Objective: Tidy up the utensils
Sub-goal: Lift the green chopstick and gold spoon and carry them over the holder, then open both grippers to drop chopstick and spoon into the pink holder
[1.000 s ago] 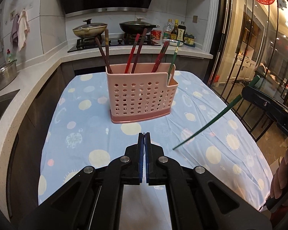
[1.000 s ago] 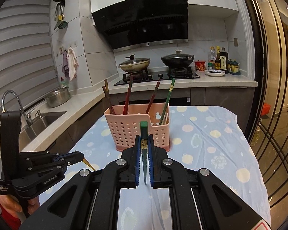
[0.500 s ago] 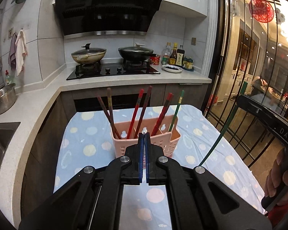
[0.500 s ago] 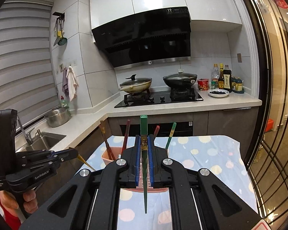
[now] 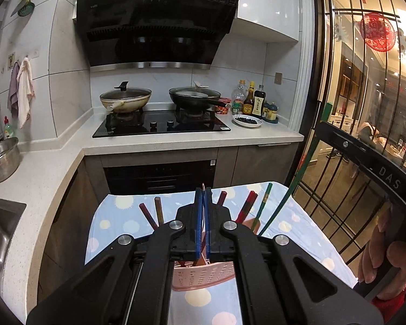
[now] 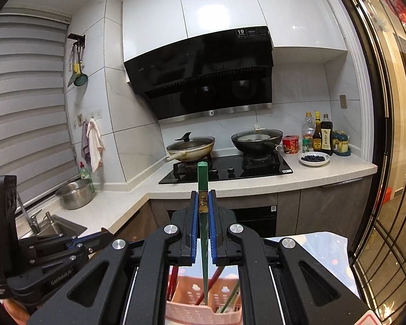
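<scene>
The pink perforated basket (image 5: 203,279) stands on the blue dotted tablecloth (image 5: 116,222), low in both views and partly hidden by the grippers. It holds several red and brown chopsticks (image 5: 149,214) and one green chopstick (image 5: 265,200). My right gripper (image 6: 203,197) is shut on another green chopstick (image 6: 202,176), held nearly upright. That chopstick's lower tip hangs over the basket (image 6: 192,314), and it also appears in the left wrist view as a steep green chopstick (image 5: 297,178). My left gripper (image 5: 202,192) is shut above the basket with nothing seen between its pads.
Behind the table runs a white counter (image 5: 54,157) with a black hob (image 5: 162,124), two pans, sauce bottles (image 5: 254,100) and a small dish. A steel pot (image 5: 0,159) and a sink (image 6: 54,227) are at the left. A barred glass door (image 5: 352,108) closes the right side.
Both grippers have risen and now point more level, so the basket has dropped to the bottom of each view. The held green chopstick went from slanting over the cloth to steep above the basket.
</scene>
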`<control>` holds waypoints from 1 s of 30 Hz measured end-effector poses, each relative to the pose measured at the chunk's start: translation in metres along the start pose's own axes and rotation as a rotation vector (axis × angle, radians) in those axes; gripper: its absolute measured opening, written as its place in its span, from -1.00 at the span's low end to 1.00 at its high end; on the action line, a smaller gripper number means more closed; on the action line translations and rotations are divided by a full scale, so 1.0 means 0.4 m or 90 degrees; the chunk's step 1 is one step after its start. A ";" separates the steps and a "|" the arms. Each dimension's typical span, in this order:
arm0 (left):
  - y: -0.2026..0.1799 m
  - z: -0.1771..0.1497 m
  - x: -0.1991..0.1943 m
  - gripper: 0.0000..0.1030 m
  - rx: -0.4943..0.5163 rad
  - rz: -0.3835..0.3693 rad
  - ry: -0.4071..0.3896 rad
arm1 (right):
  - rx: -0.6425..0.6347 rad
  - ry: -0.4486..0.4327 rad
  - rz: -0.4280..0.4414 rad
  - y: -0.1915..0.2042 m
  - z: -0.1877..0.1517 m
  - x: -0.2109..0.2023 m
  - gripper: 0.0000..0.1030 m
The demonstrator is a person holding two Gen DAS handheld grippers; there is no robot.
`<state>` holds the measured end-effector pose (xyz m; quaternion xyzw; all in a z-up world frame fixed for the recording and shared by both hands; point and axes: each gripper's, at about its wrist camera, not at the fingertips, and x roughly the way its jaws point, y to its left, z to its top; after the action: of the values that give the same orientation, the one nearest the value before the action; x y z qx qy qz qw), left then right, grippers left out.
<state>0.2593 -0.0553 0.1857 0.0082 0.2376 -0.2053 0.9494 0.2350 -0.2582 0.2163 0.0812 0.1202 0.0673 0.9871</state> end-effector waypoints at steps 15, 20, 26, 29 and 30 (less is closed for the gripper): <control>0.048 -0.062 0.115 -0.98 -0.022 0.005 0.060 | -0.015 0.086 0.012 0.030 -0.109 0.157 -0.87; 0.066 -0.087 0.137 -0.98 -0.034 0.006 0.075 | -0.025 0.123 0.009 0.030 -0.155 0.186 -0.87; 0.066 -0.105 0.142 -0.91 -0.034 0.023 0.078 | -0.026 0.133 0.005 0.032 -0.198 0.192 -0.66; 0.064 -0.109 0.138 -0.49 -0.031 0.046 0.074 | -0.020 0.131 0.007 0.033 -0.209 0.178 -0.44; 0.061 -0.113 0.134 -0.32 -0.028 0.058 0.069 | -0.019 0.130 0.007 0.034 -0.214 0.170 -0.38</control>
<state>0.2917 -0.0484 0.1194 0.0095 0.2927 -0.1556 0.9434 0.2776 -0.2222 0.1213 0.0602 0.2184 0.0827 0.9705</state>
